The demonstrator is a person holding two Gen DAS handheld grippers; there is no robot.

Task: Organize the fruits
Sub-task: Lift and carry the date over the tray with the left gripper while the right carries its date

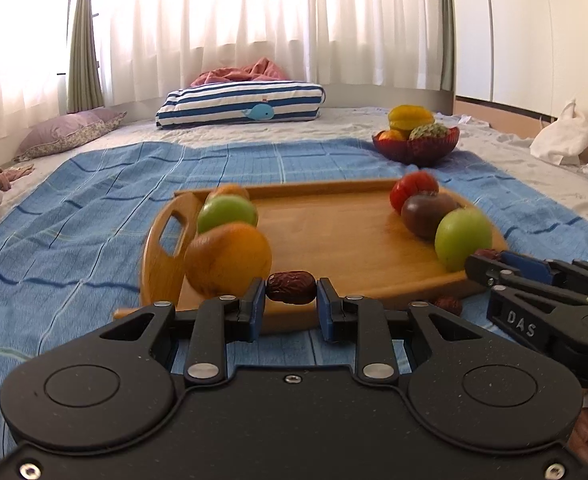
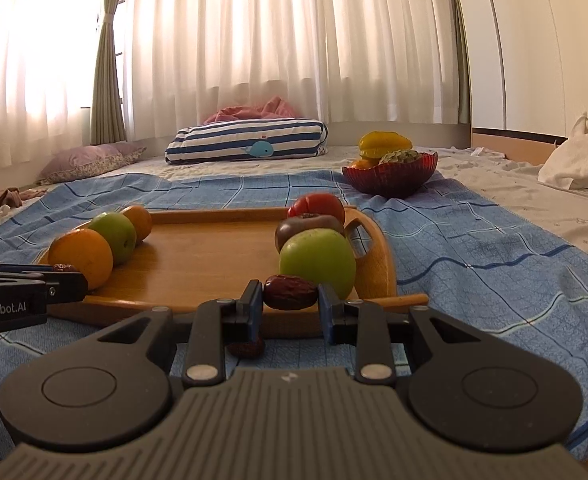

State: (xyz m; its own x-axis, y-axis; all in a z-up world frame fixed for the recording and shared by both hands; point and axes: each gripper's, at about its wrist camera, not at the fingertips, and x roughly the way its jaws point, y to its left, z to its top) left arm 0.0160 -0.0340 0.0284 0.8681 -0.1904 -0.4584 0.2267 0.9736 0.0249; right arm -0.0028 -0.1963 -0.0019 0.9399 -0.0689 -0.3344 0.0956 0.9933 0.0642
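Item: wooden tray [image 1: 334,240] on a blue checked blanket [image 1: 74,220] spread over a bed. Contents, left row: orange [image 1: 228,258], green apple [image 1: 227,213], a second orange fruit behind. Right row: green apple [image 2: 317,261], dark brown fruit [image 2: 308,226], red tomato-like fruit [image 2: 317,206]. Beyond the tray, well apart: red glass bowl [image 2: 390,176] holding a yellow starfruit and other fruit. Left tongs [image 1: 291,300]: pinching a red date [image 1: 291,287] end to end, held at the tray's near edge beside the orange. Right tongs [image 2: 290,300]: pinching another red date [image 2: 290,291], held at the near edge just before the green apple. One loose date [image 2: 247,348] lies on the blanket below the right tongs. Step in hand, as judged: setting each date at the near end of its row. Handling advice: carry each date clear over the tray rim, lower until it rests on the wood, then spread the fingers gently; dates are small and may roll; avoid nudging the round fruit alongside.
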